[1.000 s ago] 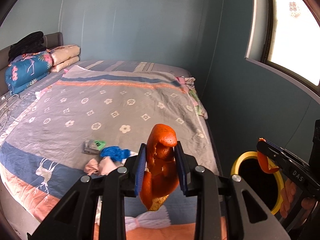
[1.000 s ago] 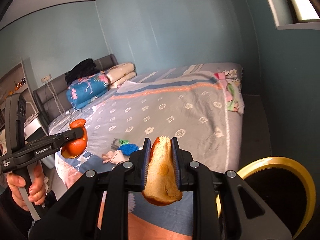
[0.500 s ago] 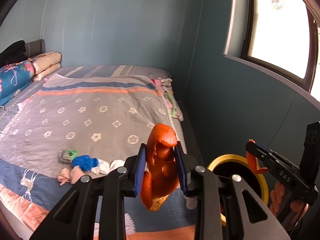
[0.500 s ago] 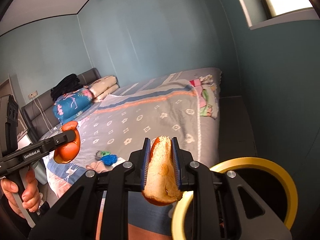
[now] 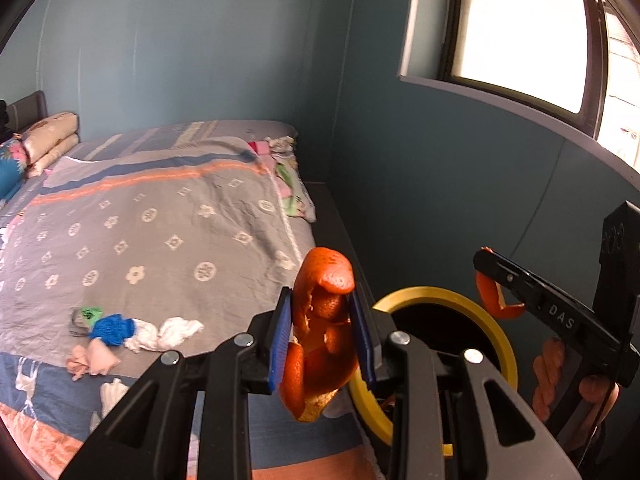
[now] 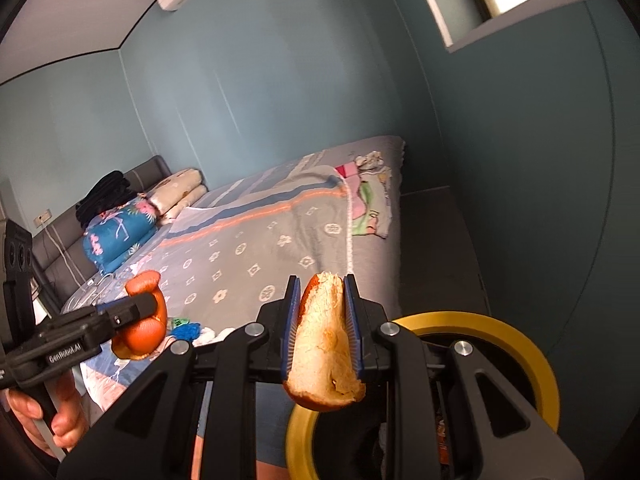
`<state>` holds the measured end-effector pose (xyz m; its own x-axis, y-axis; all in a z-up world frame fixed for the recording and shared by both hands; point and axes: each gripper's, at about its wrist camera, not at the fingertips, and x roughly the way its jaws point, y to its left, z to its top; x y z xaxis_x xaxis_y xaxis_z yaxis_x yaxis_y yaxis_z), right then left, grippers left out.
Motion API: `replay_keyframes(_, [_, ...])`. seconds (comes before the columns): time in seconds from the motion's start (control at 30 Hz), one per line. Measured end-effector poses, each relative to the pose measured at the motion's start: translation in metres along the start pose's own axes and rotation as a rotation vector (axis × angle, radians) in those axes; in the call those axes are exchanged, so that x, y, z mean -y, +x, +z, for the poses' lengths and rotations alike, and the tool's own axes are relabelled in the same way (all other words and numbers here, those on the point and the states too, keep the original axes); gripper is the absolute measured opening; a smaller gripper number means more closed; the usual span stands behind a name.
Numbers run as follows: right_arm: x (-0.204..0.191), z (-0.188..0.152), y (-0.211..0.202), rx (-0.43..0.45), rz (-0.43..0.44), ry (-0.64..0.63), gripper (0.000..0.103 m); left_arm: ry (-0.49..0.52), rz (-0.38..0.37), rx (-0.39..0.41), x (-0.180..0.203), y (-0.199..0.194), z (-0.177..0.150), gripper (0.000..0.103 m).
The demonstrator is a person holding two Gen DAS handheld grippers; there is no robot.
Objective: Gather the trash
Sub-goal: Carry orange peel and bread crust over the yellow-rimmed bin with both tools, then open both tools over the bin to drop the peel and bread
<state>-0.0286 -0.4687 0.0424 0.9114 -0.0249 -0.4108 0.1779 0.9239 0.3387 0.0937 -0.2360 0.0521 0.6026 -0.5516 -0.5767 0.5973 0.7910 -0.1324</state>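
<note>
The orange peel (image 5: 322,336) stands clamped between the left gripper's (image 5: 323,338) fingers, narrowly parted around it, above the bed's (image 5: 160,240) edge. The bin's (image 5: 444,294) yellow rim lies at its 3 o'clock. The bread (image 6: 326,352) is pinched upright in the right gripper (image 6: 323,332), bin at 5 o'clock. More trash (image 5: 120,334) lies on the bed at the peel's 9 o'clock.

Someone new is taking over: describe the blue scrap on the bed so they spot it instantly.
Start at the grey patterned bedspread and look to its near edge, where litter lies clustered. The blue scrap is the crumpled bright-blue wad between a green-labelled wrapper and white tissues.
</note>
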Motion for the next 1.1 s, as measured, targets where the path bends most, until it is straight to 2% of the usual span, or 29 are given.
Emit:
replay_keyframes(0.37, [0.041,-0.012,0.007,-0.023,-0.068,0.047,0.022,0.058,-0.089,-0.068,0.038,0.046,-0.017,0.027])
replay_keyframes(0.77, [0.074,-0.028,0.014,-0.049,-0.092,0.109,0.024,0.122,-0.117,-0.144,0.068,0.083,-0.034,0.028])
replay_keyframes(0.9, [0.080,-0.030,0.015,-0.048,-0.100,0.125,0.027,0.115,-0.129,-0.154,0.068,0.086,-0.036,0.040])
replay_keyframes(0.97, [0.081,-0.031,0.014,-0.044,-0.106,0.129,0.029,0.122,-0.124,-0.141,0.069,0.084,-0.036,0.051])
replay_keyframes(1.03, [0.081,-0.030,0.014,-0.037,-0.114,0.134,0.038,0.125,-0.116,-0.128,0.068,0.081,-0.036,0.056])
replay_keyframes(1.1, [0.081,-0.029,0.012,-0.025,-0.125,0.138,0.041,0.114,-0.113,-0.124,0.064,0.078,-0.035,0.061])
